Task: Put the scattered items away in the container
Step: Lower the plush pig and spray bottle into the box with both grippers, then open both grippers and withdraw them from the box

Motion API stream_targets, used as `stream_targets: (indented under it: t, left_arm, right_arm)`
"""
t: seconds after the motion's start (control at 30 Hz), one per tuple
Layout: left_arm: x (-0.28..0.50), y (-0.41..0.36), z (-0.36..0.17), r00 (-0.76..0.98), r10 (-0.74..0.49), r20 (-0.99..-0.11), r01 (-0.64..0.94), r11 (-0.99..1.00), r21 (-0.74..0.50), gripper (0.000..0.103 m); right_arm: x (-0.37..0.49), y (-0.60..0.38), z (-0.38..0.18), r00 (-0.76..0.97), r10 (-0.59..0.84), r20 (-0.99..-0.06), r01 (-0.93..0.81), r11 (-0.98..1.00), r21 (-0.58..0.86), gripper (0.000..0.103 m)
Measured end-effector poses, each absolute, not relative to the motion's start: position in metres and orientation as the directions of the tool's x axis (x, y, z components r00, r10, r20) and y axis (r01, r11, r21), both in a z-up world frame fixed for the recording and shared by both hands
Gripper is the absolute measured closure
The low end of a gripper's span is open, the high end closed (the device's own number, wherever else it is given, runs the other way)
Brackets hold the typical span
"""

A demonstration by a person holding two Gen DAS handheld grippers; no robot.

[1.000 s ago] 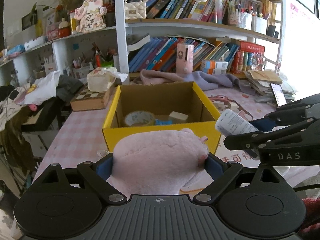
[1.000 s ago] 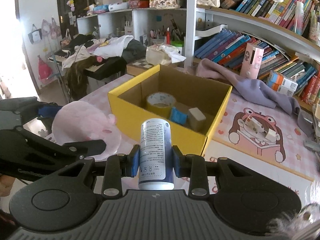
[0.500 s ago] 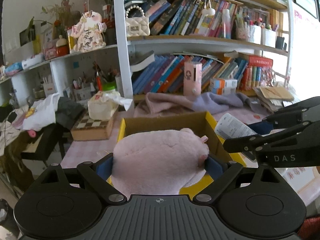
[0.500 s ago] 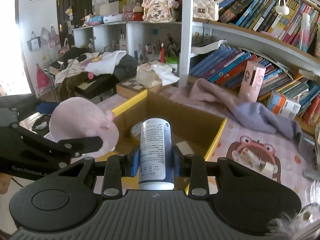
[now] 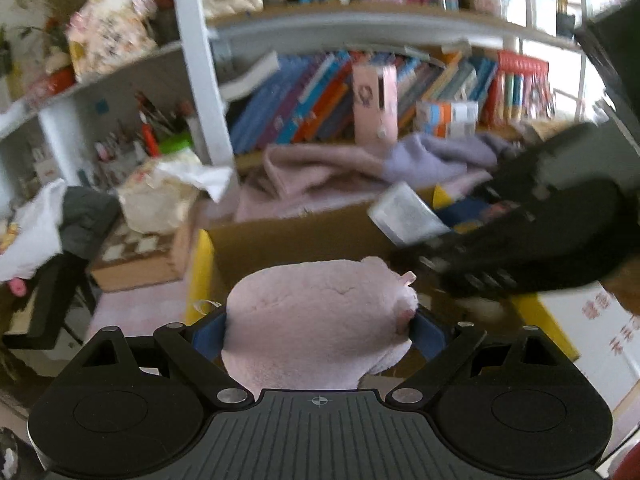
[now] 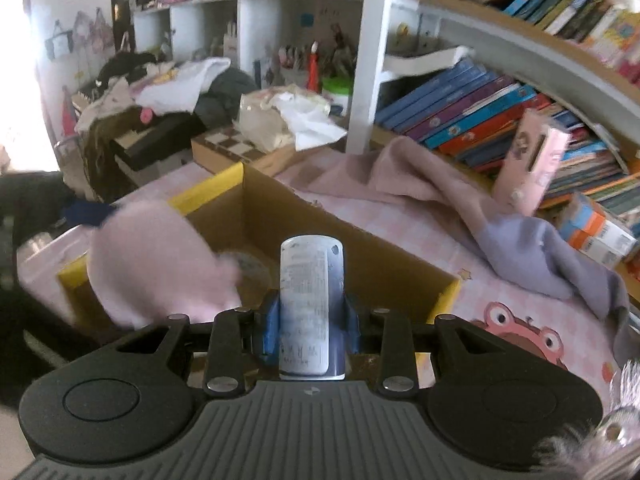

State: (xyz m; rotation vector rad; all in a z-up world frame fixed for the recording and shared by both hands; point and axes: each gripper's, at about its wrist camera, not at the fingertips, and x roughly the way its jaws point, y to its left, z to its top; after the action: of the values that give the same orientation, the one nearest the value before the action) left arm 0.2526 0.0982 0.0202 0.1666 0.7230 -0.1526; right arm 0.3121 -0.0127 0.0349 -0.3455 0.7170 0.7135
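Note:
My left gripper (image 5: 318, 326) is shut on a pink plush toy (image 5: 320, 316) and holds it over the near left part of the yellow cardboard box (image 5: 198, 264). My right gripper (image 6: 310, 320) is shut on a white and blue can (image 6: 310, 300) and holds it above the box (image 6: 450, 294). The plush toy also shows in the right wrist view (image 6: 160, 264), over the box's left side. The can (image 5: 404, 214) and the right gripper body show blurred at the right of the left wrist view. A tape roll (image 6: 254, 268) lies inside the box, partly hidden.
A pink and purple cloth (image 6: 440, 200) lies behind the box. A chessboard box (image 5: 140, 252) with a tissue pack (image 5: 160, 196) stands to the left. Bookshelves (image 5: 320, 100) fill the back. A pink carton (image 6: 532, 164) leans on the books. A cartoon mat (image 6: 524, 332) lies at the right.
Both grippers have moved forward and tilted down over the box with their loads. The right gripper and can have swung in over the box's right side.

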Motion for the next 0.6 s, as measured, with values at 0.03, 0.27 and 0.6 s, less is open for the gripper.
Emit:
stream_targets:
  t: [0.03,0.27,0.6]
  left_arm:
    - [0.257,0.097,0.015,0.725,-0.084,-0.683,0.203,0.975,0.096,0.009]
    - [0.267,0.091,-0.008,0.67,-0.08,-0.738,0.223,0.97,0.098,0.008]
    - [0.264,0.087,-0.005,0.67,-0.053,-0.741,0.222,0.966,0.131,0.004]
  right_arm:
    - [0.32,-0.006,0.031,0.52,0.47,-0.713,-0.707,0.705,-0.05,0.073]
    - [0.363,0.039,0.003,0.428,0.411,-0.805,-0.738,0.673,-0.049,0.073]
    - [0.377,0.047,-0.008,0.393,0.425,-0.816,-0.743,0.669,-0.01,0.061]
